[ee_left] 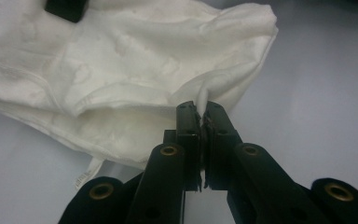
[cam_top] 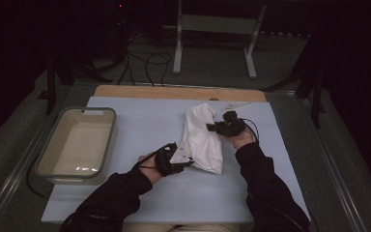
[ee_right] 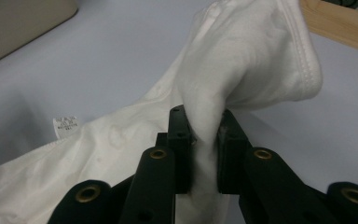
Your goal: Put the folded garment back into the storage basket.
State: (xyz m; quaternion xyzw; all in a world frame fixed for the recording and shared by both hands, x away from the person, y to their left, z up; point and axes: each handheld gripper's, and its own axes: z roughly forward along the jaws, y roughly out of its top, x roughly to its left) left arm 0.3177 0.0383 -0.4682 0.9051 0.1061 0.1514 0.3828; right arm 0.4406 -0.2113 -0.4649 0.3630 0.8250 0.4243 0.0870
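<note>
White cloth garment (cam_top: 202, 138), soft and crumpled, with stitched hems and a small printed label (ee_right: 65, 124) at one edge; lies bunched in a long, loosely folded heap on the pale blue counter (cam_top: 140, 121), running from near the far wooden edge toward the person, right of the middle. Near end pinched as a thin fold between the closed jaws of the left tongs (ee_left: 201, 122); far end gathered into a thicker bunch clamped in the right tongs (ee_right: 204, 122), its hemmed edge curling up and over above the jaws.
</note>
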